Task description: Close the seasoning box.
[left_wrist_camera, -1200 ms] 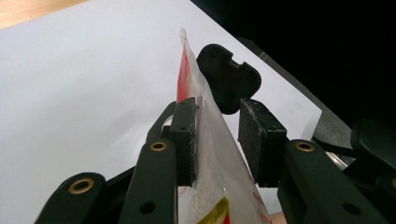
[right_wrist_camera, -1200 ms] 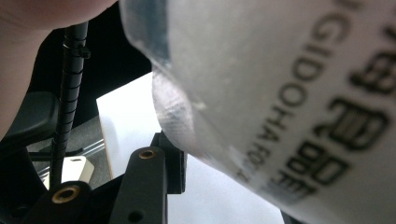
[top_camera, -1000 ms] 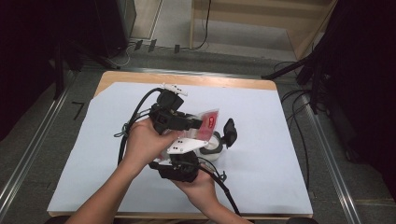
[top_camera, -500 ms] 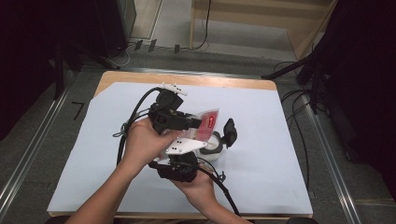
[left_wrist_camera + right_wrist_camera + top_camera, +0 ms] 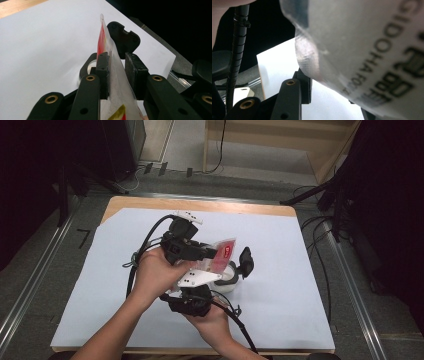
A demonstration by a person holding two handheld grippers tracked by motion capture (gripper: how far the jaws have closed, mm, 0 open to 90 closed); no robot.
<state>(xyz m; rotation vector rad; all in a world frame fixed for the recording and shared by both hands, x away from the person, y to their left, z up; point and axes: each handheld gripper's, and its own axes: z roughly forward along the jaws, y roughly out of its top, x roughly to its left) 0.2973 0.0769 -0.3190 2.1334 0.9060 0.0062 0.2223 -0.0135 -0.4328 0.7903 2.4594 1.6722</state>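
Since it is thin film, the pouch (image 5: 220,256) should handle light, limp and slick, best pinched at a sealed edge. Nearest, the right gripper (image 5: 192,301), palm up, jaws part open; whether they grip it I cannot tell. Beyond, the left gripper (image 5: 117,72) lies level, jaws narrowed around the pouch, held over the white bowl (image 5: 226,279) and black lid (image 5: 246,262).

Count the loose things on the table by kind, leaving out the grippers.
Clear plastic packet with red print: 1
White round container: 1
Black lid: 1
Total: 3
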